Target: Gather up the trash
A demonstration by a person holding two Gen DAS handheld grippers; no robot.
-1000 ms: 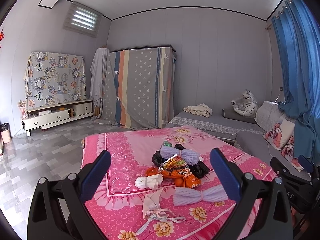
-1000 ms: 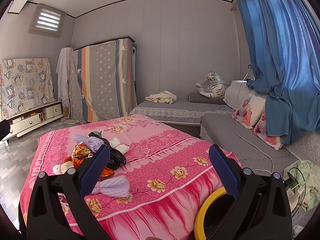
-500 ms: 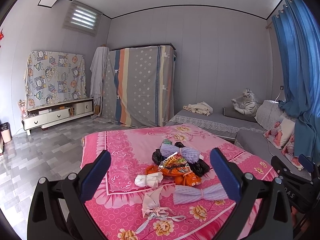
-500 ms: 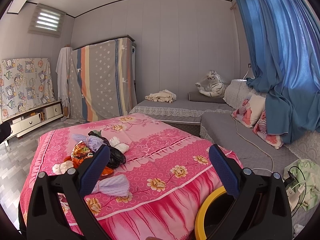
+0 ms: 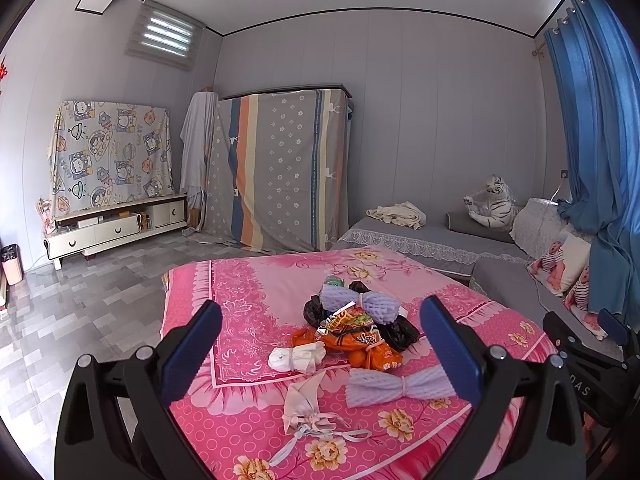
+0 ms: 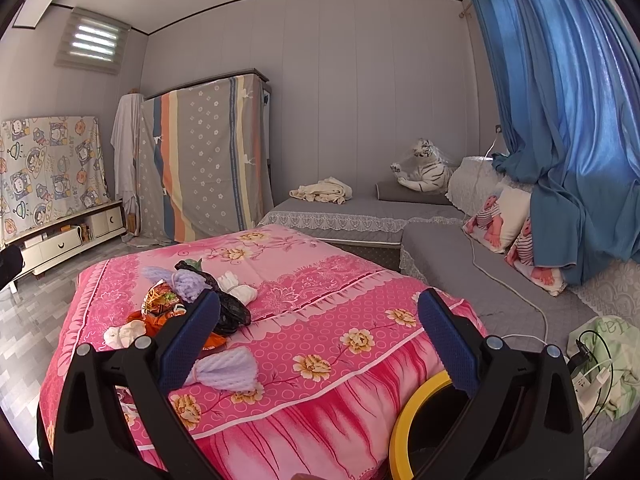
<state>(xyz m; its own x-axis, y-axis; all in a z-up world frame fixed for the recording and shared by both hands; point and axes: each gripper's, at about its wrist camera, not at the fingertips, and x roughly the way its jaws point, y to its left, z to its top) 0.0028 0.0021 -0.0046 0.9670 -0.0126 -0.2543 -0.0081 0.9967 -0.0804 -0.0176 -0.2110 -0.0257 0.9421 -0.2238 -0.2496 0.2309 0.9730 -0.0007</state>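
Observation:
A heap of trash lies on the pink flowered cloth [image 5: 256,292] of a low table: orange snack wrappers [image 5: 352,340], black plastic bags [image 5: 396,330], a purple foam net [image 5: 360,304], a white wad [image 5: 296,358]. Nearer me lie a second purple foam net [image 5: 396,384] and a pale pink cloth pouch [image 5: 304,400]. My left gripper [image 5: 320,348] hangs open above the near edge, empty. My right gripper [image 6: 320,340] is open too, off to the table's right, with the heap [image 6: 168,304] behind its left finger [image 6: 188,344].
A yellow-rimmed bin [image 6: 420,412] stands below the table's near right corner. A grey sofa [image 6: 460,276] with dolls and a toy tiger [image 6: 424,168] runs along the right. A power strip and cables [image 6: 588,376] lie at the far right. Grey tiled floor [image 5: 80,300] spreads left.
Both views have tilted up very slightly; the trash and both grippers stay as they were.

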